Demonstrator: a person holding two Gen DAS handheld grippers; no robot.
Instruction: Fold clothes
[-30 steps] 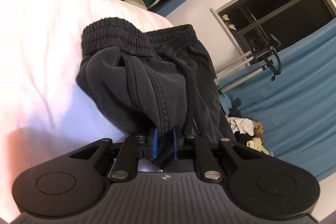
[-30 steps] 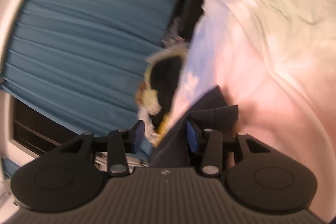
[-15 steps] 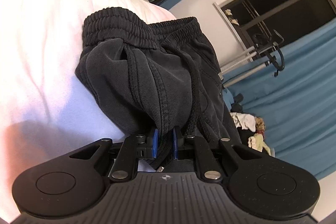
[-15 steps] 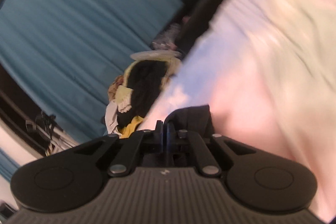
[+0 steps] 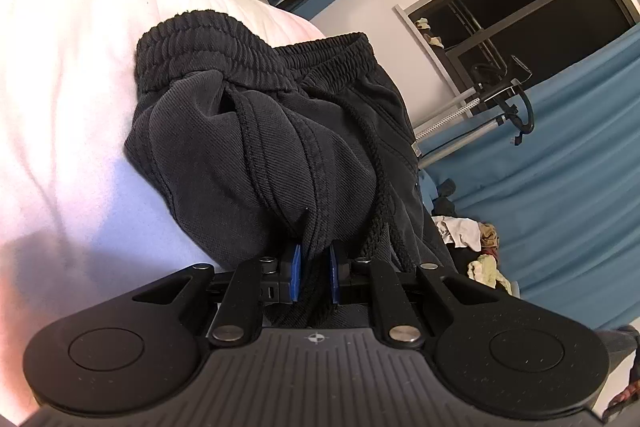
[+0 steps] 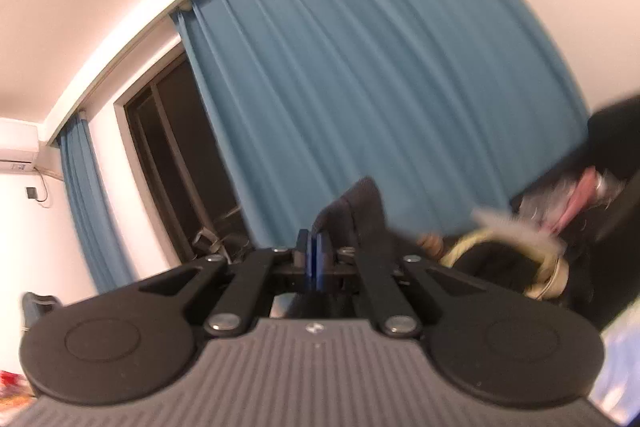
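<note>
Black ribbed gripper (image 5: pixel 315 273), blue pads (image 5: pixel 295 267), silver screws

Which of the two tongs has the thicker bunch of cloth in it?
The left tongs: a thick fold of the black shorts fills them; the right tongs are nearly closed.

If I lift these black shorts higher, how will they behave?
Probably floppy: the black shorts sag in bunched folds from the left gripper. Likely light, since a thin pinch holds them. The dangling drawstring may swing or snag.
</note>
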